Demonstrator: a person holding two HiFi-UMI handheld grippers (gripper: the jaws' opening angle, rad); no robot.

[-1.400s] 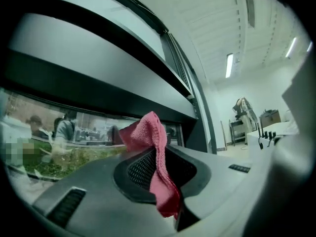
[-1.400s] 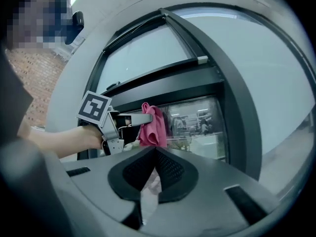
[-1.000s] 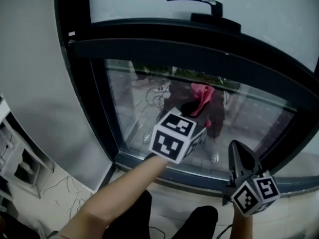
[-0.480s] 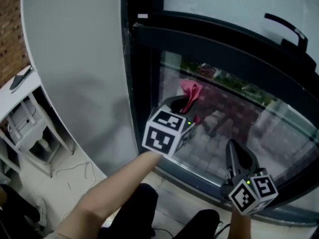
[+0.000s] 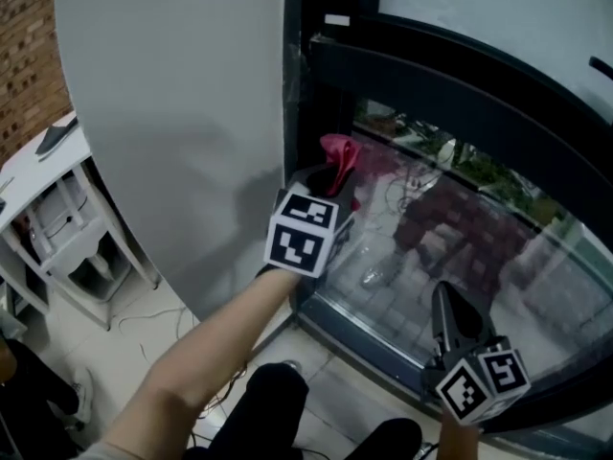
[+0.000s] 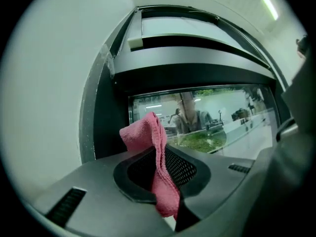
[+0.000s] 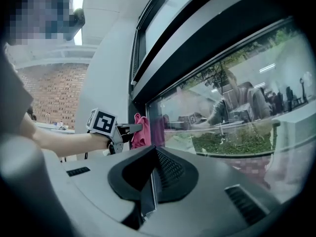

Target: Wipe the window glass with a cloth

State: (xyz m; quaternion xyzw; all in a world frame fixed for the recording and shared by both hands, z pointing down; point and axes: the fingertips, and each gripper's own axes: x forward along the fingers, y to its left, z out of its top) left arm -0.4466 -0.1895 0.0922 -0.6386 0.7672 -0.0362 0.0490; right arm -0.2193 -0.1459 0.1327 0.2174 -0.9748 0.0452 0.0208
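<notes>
A pink cloth (image 5: 340,154) sticks up from my left gripper (image 5: 331,176), which is shut on it. The cloth is held at the left end of the lower window glass (image 5: 460,247), right beside the dark frame post (image 5: 316,132). In the left gripper view the cloth (image 6: 159,152) hangs pinched between the jaws, with the glass (image 6: 212,112) just ahead. My right gripper (image 5: 443,295) hangs lower right, shut and empty, pointing at the glass. From the right gripper view, the left gripper (image 7: 123,131) and cloth (image 7: 140,132) show against the pane's left edge.
A grey wall panel (image 5: 182,113) stands left of the window frame. A white rack (image 5: 57,228) is at the far left, and cables (image 5: 144,319) lie on the floor. A thick dark crossbar (image 5: 460,94) runs above the lower pane. The person's legs (image 5: 278,410) are below.
The left gripper has carried the cloth leftward along the lower pane to its left edge. The head view has swung left with it. The right gripper stays low at the right.
</notes>
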